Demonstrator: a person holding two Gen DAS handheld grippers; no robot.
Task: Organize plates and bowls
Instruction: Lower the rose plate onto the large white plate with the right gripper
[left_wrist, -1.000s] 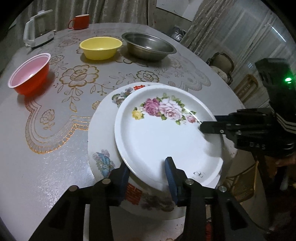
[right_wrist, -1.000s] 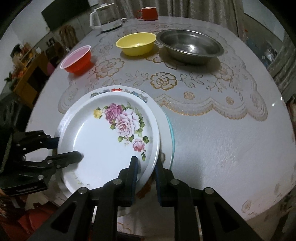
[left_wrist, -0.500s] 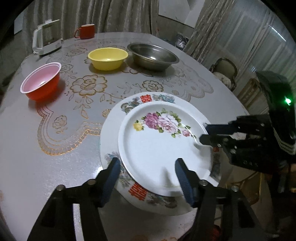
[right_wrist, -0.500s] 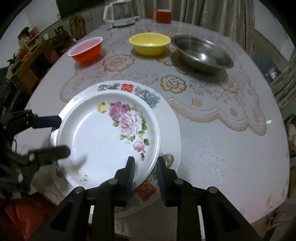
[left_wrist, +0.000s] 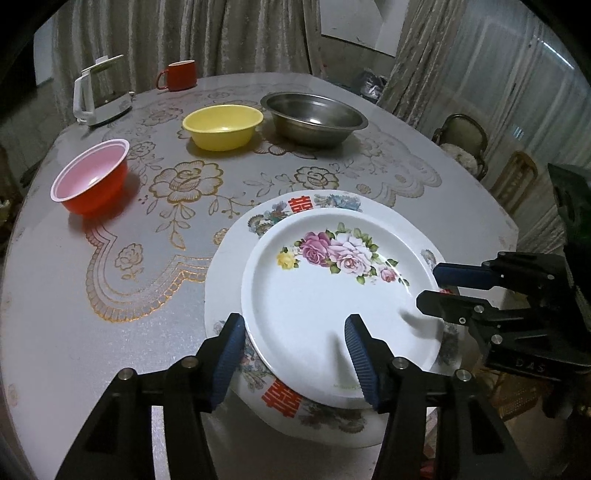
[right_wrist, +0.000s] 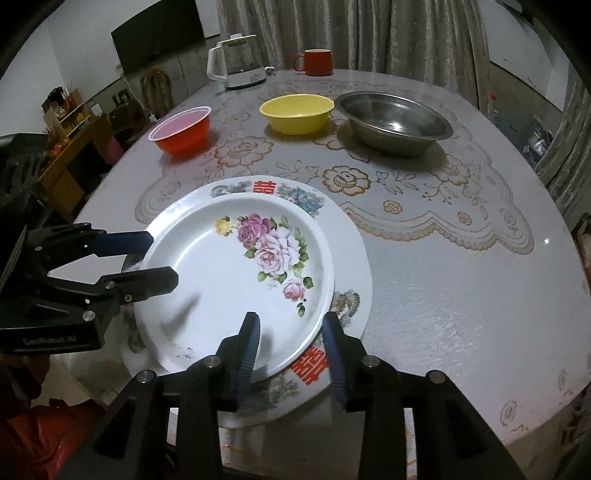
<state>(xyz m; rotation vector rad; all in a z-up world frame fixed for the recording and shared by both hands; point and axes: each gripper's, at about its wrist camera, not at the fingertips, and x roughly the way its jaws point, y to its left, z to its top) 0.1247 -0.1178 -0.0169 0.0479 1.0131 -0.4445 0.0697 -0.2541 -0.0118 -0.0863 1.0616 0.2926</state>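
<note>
A white plate with pink roses (left_wrist: 332, 295) (right_wrist: 236, 280) lies on top of a larger white plate with red characters (left_wrist: 229, 280) (right_wrist: 351, 258) at the table's near edge. My left gripper (left_wrist: 295, 354) is open, its fingers straddling the rose plate's near rim; it shows at the left in the right wrist view (right_wrist: 159, 258). My right gripper (right_wrist: 291, 343) is open around the rose plate's rim; it shows at the right in the left wrist view (left_wrist: 428, 288). A red bowl (left_wrist: 92, 181), a yellow bowl (left_wrist: 223, 125) and a steel bowl (left_wrist: 314, 118) stand farther back, apart from each other.
A white kettle (left_wrist: 99, 92) and a red mug (left_wrist: 177, 75) stand at the table's far edge. The round table (left_wrist: 110, 332) has a lace-patterned cover. Chairs (left_wrist: 465, 140) stand beyond the right side. Curtains hang behind.
Both grippers have let go of the rose plate and opened. The plate now rests on the larger plate, and both grippers have drawn back and risen a little.
</note>
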